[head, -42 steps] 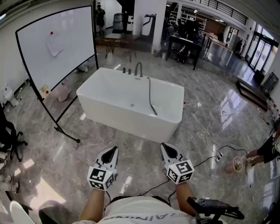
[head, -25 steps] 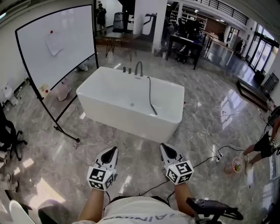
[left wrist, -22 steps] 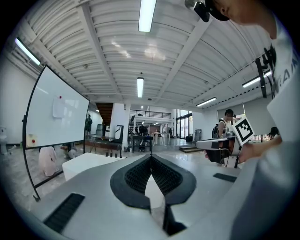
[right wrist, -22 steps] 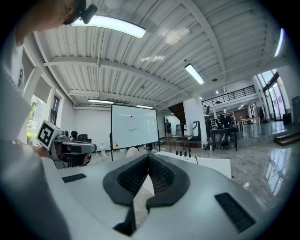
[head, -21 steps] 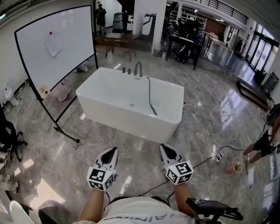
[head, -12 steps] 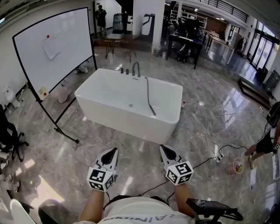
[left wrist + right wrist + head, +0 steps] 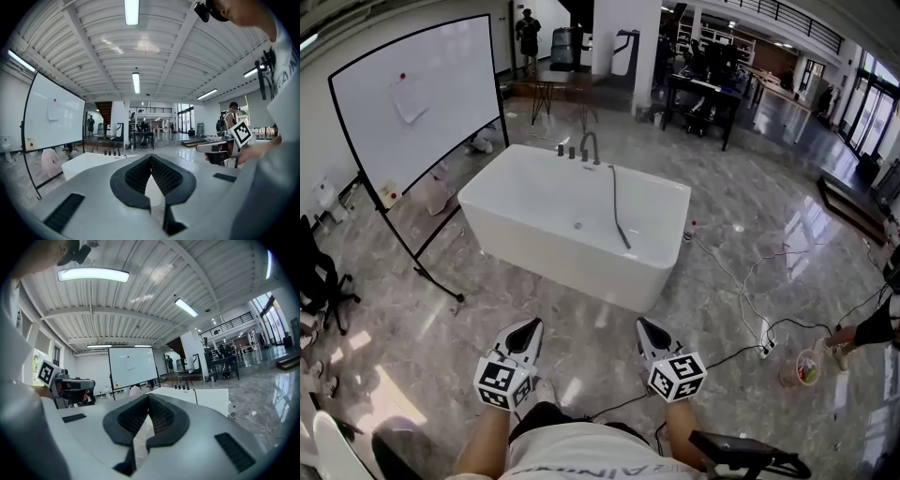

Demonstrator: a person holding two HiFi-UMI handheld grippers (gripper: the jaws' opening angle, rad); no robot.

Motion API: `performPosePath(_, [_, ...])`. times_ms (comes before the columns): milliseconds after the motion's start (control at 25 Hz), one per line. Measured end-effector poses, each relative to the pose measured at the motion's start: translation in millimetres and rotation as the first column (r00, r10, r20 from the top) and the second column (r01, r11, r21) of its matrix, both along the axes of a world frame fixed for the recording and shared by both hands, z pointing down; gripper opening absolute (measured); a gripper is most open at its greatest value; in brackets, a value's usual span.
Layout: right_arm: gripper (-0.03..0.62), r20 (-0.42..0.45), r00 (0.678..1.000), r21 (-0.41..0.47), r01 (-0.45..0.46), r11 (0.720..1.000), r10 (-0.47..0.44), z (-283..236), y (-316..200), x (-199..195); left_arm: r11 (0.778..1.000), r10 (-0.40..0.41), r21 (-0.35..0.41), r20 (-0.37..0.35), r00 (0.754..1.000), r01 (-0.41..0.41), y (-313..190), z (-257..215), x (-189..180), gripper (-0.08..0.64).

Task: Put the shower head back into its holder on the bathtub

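1. My left gripper [image 7: 533, 323] is closed, jaws meeting at the tips with nothing between them. My right gripper [image 7: 643, 322] is the same, shut and empty. Both are held low in front of me, side by side, pointing at the bathtub [image 7: 562, 264].
2. Risk, as I judge it: a cable [image 7: 741, 281] trails over the glossy floor to the right of the tub, and another runs near my feet. Stepping closer carelessly could snag one.
3. A further risk: the jaws must open before any grasp. The shower head [image 7: 625, 240] looks slim and smooth, so a shallow pinch could let it slip. Its hose [image 7: 613, 197] may also tug it sideways when lifted.
4. The shower head lies at the tub's right end, well apart from both grippers. It is far ahead and nearer the right gripper's line than the left's.
5. The hose runs from it to the far rim beside the faucet [image 7: 590, 148]. Small fittings stand left of the faucet; I cannot tell which is the holder.
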State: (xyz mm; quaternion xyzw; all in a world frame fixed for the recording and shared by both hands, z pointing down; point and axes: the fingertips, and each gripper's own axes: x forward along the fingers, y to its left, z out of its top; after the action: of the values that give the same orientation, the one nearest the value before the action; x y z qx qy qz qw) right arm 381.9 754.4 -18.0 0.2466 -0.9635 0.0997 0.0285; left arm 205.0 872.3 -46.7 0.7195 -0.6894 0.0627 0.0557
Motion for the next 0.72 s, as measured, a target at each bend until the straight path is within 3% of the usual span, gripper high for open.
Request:
performPosePath(360, [0.012,-0.039,0.999,0.007,-0.015,1.0,0.015,5,-48,-8,0.998,0.057,-0.008,-0.027,0.998,-0.058,-61,15,1,0.018])
performPosePath(720, [0.012,-0.087,0.994,-0.001,-0.062,0.998,0.062,12,-107,-59,0.995,0.099,-0.008,-0.061,0.993,-0.1,-129,26,-58,0.018])
